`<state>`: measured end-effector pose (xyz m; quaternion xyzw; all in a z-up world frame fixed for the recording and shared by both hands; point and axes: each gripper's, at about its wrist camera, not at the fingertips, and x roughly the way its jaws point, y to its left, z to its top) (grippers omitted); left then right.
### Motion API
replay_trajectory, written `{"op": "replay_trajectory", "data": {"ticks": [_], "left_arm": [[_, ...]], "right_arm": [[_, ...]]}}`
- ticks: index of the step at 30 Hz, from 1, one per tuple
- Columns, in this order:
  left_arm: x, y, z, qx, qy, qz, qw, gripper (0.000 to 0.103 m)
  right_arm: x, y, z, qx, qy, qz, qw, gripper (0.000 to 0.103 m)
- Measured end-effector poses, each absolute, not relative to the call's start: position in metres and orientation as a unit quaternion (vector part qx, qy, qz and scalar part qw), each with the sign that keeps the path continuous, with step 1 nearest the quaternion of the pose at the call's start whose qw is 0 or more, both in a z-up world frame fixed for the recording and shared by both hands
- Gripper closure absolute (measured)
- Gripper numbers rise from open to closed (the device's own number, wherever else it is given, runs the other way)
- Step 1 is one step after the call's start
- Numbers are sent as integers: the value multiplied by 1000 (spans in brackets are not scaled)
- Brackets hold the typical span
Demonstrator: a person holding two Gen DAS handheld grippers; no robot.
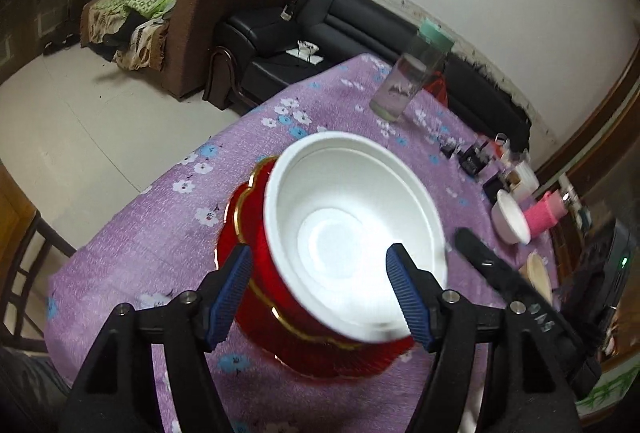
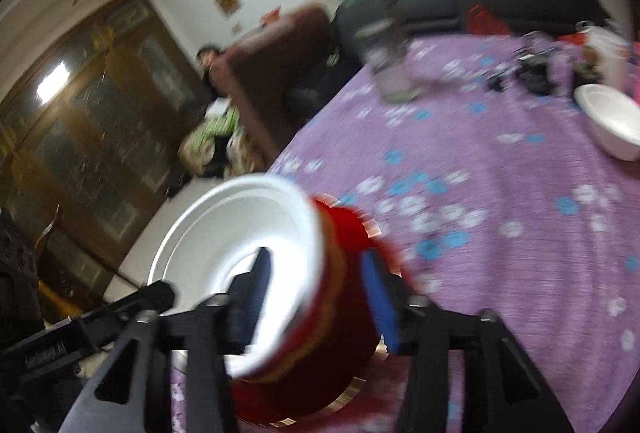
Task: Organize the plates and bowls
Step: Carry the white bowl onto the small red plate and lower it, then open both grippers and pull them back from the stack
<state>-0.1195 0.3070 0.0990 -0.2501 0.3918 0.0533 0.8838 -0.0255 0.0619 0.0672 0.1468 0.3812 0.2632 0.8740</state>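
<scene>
A white foam bowl sits nested in a red bowl with gold trim, tilted above the purple flowered tablecloth. My left gripper is open, one blue pad outside the red wall, the other inside the white bowl. In the right wrist view the same white bowl in the red bowl is blurred. My right gripper straddles its rim, one finger inside, one outside; whether it pinches is unclear. A second white bowl lies at the table's far right, also visible in the left wrist view.
A clear bottle with a green lid stands at the far table edge. Small dark items, a pink object and a tan dish crowd the right. A black sofa and a brown armchair with a seated person stand behind.
</scene>
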Motion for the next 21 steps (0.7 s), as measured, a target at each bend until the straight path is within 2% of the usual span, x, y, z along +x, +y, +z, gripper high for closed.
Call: {"op": "replay_trajectory", "data": {"ticks": [3, 5, 8, 10, 11, 12, 17, 21], "left_arm": [[-123, 312, 107, -266, 375, 68, 885, 33], [-121, 313, 116, -268, 377, 75, 883, 33], [-132, 300, 135, -254, 361, 61, 895, 32], [-143, 287, 145, -242, 347, 53, 904, 25], [-147, 283, 146, -241, 343, 48, 907, 23], [-151, 277, 147, -239, 339, 42, 909, 23], [-149, 234, 135, -215, 357, 7, 909, 23], [-141, 205, 121, -198, 387, -13, 900, 23]], "right_arm": [[3, 23, 91, 186, 380, 232, 876, 37], [35, 6, 122, 216, 388, 234, 865, 37], [52, -17, 190, 240, 352, 264, 865, 37], [31, -33, 215, 240, 314, 270, 878, 28], [16, -38, 214, 237, 301, 268, 884, 16], [0, -42, 208, 230, 289, 263, 891, 10], [-55, -50, 123, 141, 324, 200, 914, 10], [-60, -72, 69, 136, 375, 176, 900, 10]]}}
